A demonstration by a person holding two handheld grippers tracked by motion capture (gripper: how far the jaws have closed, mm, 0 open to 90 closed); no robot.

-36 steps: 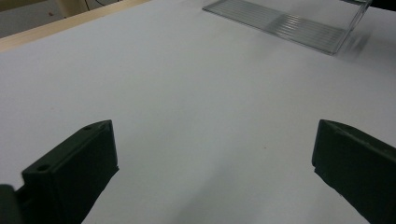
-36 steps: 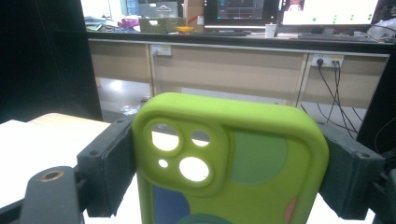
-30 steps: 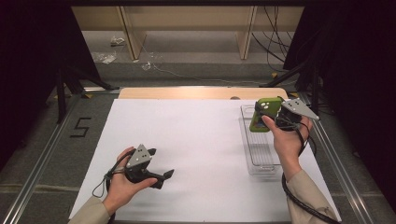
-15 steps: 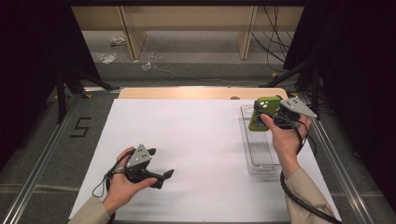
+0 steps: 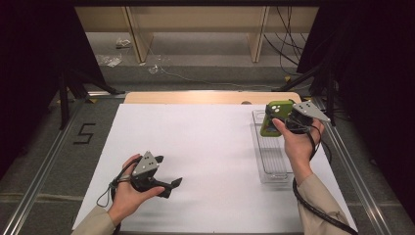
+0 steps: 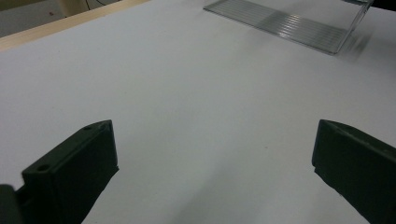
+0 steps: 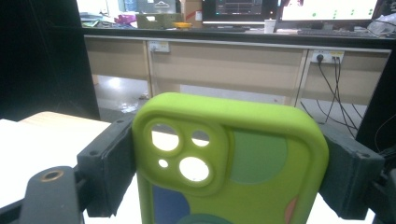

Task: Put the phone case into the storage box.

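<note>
White, matte, flat table (image 5: 205, 147), rectangular, with a pale wooden strip along the far edge. Toward its right edge: clear ribbed plastic tray (image 5: 271, 156), long and narrow, shallow-walled. Above the tray's far end: lime-green phone case (image 5: 274, 118), smooth rubbery surface, rounded corners, raised camera block with round cut-outs, coloured patches on the back. Clamped by its two long sides between the black jaws of the right gripper (image 5: 283, 120), set wide apart to span the case, pads pressing on both edges. Near the table's front left: left gripper (image 5: 172, 184), jaws spread wide, nothing between them. On the floor left of the table: a marked "5" (image 5: 84, 133).
</note>
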